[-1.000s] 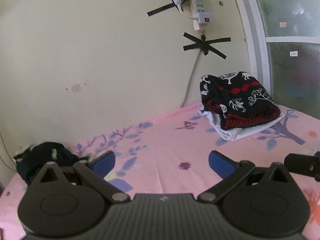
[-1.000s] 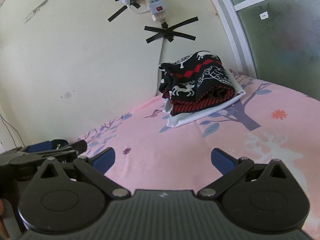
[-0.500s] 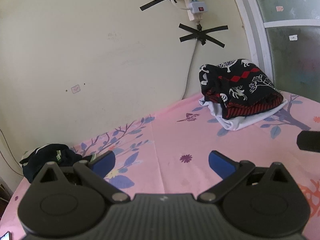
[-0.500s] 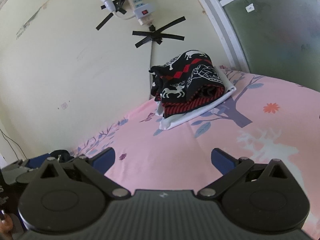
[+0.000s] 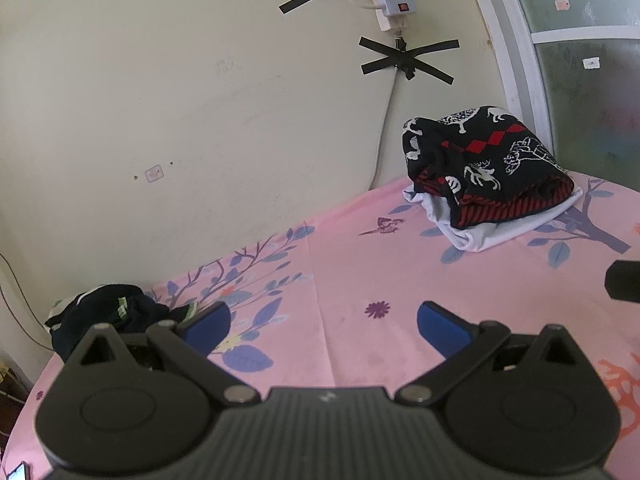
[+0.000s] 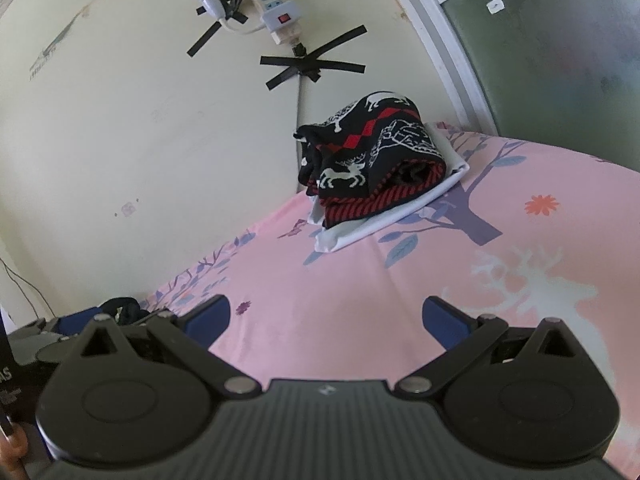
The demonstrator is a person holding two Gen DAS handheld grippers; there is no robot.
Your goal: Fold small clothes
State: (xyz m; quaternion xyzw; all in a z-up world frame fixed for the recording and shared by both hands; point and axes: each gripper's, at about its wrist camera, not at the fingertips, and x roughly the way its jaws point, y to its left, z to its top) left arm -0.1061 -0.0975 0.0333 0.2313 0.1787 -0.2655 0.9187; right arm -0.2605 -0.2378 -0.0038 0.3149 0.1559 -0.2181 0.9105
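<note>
Right claw (image 6: 326, 322) agape; folded sweater (image 6: 372, 160) beyond

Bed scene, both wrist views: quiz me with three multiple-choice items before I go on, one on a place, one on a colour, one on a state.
1. Where does the reindeer-pattern sweater lie?
A. on a white garment near the wall
B. in the left gripper
C. on the floor

2. What colour is the bedsheet?
A. plain grey
B. pink with printed leaves and flowers
C. green stripes

3. How do both grippers stand?
A. both shut on cloth
B. one open, one shut
C. both open and empty

Answers:
1 A, the white cloth shows under the sweater's edges in both views.
2 B, pink ground with blue-purple leaves shows around the clothes.
3 C, the left gripper and right gripper each show blue pads spread wide with only sheet between them.
</note>
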